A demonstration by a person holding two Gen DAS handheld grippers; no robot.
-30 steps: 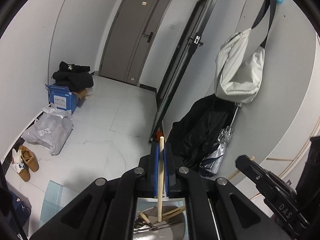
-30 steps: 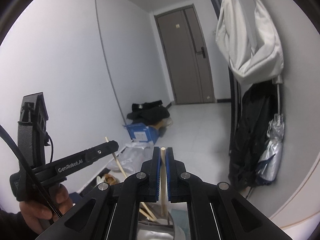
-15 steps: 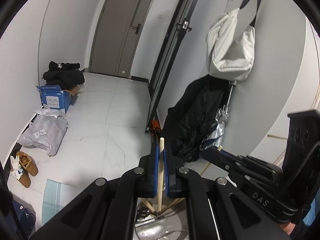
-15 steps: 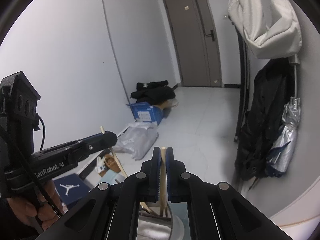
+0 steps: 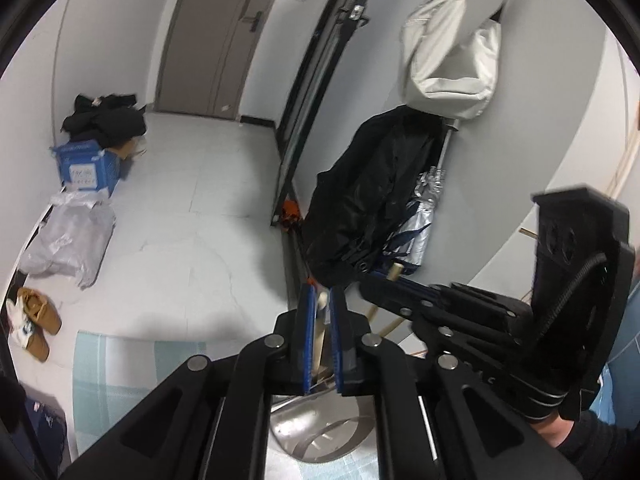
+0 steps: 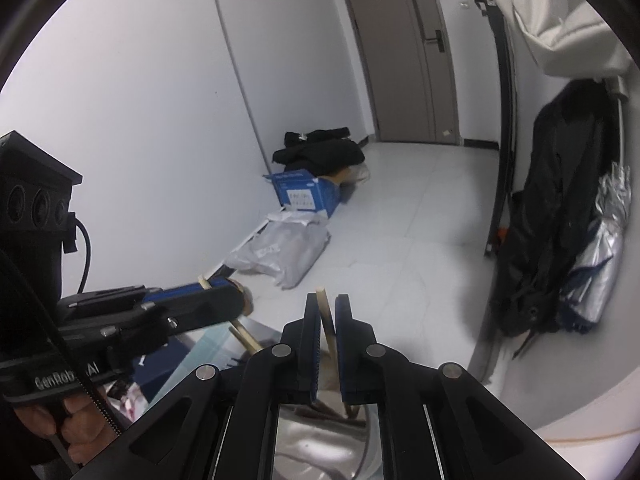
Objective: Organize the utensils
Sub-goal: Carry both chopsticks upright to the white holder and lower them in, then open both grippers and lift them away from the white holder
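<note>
Jaws: your left gripper [image 5: 320, 332] and right gripper [image 6: 328, 340] each pinch one wooden chopstick [image 5: 319, 334], long axis upright along the fingers, lower ends over the steel bowl [image 5: 316, 432] directly beneath.

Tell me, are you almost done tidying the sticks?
Not yet. Each gripper holds one wooden stick: the left gripper pinches a chopstick, the right gripper another chopstick. Both hang over the metal bowl, where more utensils appear to wait. Nothing looks put away yet, so most sorting is left.
</note>
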